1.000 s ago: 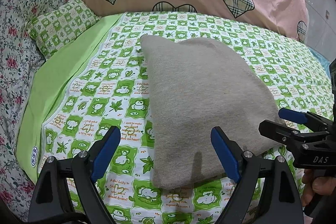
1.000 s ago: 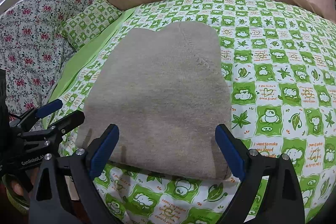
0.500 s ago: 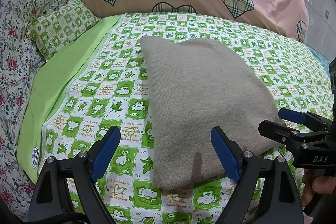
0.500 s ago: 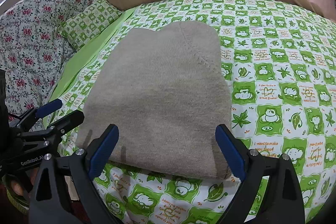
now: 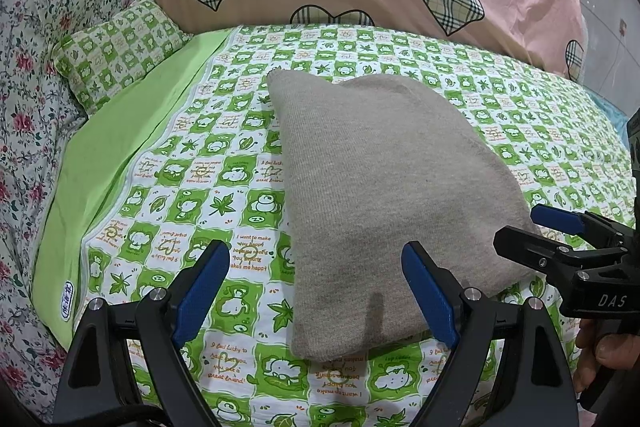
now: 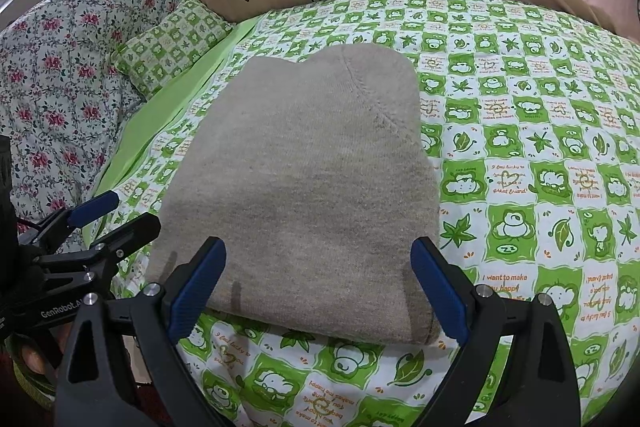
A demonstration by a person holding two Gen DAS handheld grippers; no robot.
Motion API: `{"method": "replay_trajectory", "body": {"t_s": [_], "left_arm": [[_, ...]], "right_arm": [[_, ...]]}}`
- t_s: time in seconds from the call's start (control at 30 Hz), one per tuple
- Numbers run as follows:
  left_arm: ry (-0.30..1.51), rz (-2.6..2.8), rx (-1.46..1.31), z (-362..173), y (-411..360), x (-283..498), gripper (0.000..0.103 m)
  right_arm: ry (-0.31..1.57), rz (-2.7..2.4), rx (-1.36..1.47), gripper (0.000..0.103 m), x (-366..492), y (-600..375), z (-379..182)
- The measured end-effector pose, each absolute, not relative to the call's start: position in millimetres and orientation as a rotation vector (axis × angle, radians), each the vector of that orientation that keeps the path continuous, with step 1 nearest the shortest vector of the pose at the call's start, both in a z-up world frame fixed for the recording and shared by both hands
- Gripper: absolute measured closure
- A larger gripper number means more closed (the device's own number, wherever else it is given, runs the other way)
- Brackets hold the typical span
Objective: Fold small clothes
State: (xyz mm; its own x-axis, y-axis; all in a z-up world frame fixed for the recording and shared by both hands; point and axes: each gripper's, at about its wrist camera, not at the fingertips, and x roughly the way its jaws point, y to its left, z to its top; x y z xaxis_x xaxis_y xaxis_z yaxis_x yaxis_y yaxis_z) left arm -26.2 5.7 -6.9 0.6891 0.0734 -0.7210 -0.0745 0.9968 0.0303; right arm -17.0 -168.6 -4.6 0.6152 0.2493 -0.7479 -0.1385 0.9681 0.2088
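The folded grey garment [image 5: 384, 211] lies flat on the bed [image 5: 224, 187]. Left tongs [image 5: 316, 291] and right tongs [image 6: 318, 287] hover apart, empty. Likely risk: pinching only 1 layer, undoing the fold.

Black tongs [image 5: 316, 291] with blue pads [image 5: 202, 293], silver screws; white "DAS" lettering

Beige knit garment [image 5: 384, 203], green-checked cartoon sheet [image 5: 224, 203]
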Motion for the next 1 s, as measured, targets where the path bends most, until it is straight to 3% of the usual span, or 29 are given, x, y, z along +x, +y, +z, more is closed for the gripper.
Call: {"method": "replay_trajectory", "body": {"t_s": [1.0], "left_arm": [[0.801,0.089,-0.004,-3,9,-12,0.015]], "right_arm": [[0.858,0.222,0.144,0.009,-2,-174,4]]}}
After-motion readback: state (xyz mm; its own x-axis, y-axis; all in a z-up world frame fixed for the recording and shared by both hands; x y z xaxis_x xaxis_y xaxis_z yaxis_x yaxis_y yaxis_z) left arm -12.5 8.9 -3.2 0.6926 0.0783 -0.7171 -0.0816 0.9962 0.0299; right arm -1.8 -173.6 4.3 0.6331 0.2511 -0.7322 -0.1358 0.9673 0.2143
